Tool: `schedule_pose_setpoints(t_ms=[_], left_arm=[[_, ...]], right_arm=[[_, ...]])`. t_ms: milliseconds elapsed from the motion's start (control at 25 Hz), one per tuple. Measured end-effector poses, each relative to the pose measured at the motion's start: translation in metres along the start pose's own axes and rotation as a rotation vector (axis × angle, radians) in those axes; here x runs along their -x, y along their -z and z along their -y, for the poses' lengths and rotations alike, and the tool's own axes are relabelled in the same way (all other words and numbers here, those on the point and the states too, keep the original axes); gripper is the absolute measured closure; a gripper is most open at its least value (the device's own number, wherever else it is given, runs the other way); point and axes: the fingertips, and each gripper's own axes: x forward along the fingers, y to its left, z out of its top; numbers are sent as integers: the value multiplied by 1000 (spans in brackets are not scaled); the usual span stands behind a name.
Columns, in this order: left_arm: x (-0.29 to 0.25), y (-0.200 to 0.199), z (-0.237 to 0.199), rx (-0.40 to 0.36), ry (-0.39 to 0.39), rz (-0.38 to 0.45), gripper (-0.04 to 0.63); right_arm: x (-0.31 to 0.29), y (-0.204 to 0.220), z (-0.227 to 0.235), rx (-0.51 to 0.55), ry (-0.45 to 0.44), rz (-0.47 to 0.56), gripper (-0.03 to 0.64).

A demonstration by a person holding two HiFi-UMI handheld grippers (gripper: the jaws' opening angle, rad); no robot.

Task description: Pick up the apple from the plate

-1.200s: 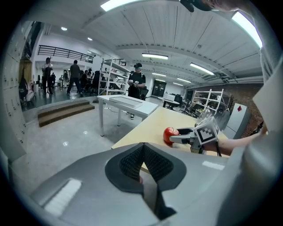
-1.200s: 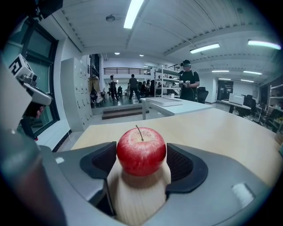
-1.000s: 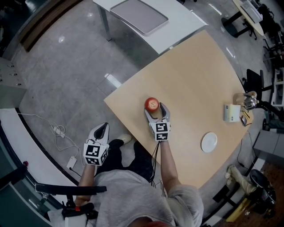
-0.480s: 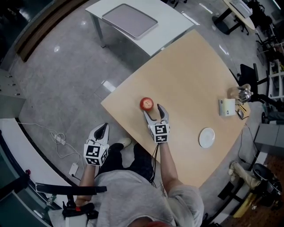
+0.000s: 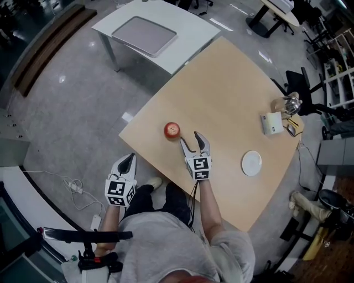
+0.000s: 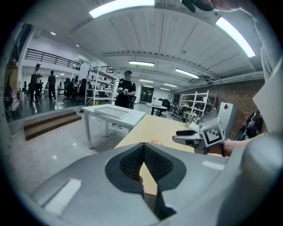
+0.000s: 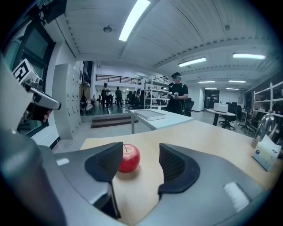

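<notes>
Seen from overhead, the apple [image 5: 172, 130] sits on the bare worktop [image 5: 232, 88], well apart from the white plate [image 5: 251, 163], with the right claw [image 5: 191, 138] just short of it. Only that claw's own view shows its jaws released and lately narrowing, with nothing between them. The left claw [image 5: 128, 158] hangs off the worktop's edge; its own view shows its jaws clenched together.

Bright, even ceiling strip lights [image 6: 119, 6], glossy floor [image 5: 72, 77] glare, fisheye edges, soft shadows

Glossy red apple [image 5: 172, 130], matt pale wood table [image 5: 232, 105], polished grey floor [image 5: 66, 110] (mirroring the lamps), smooth white plate [image 5: 251, 163]
</notes>
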Motion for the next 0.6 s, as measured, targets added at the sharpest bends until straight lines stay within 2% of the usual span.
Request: schedule_pose_setpoints(t_ms=[280, 600], left_arm=[[-10, -20, 36, -41, 77, 17, 575], [-24, -48, 69, -92, 183, 36, 575]], right_arm=[[42, -8, 28, -14, 76, 18, 388], [93, -13, 57, -68, 202, 38, 422]])
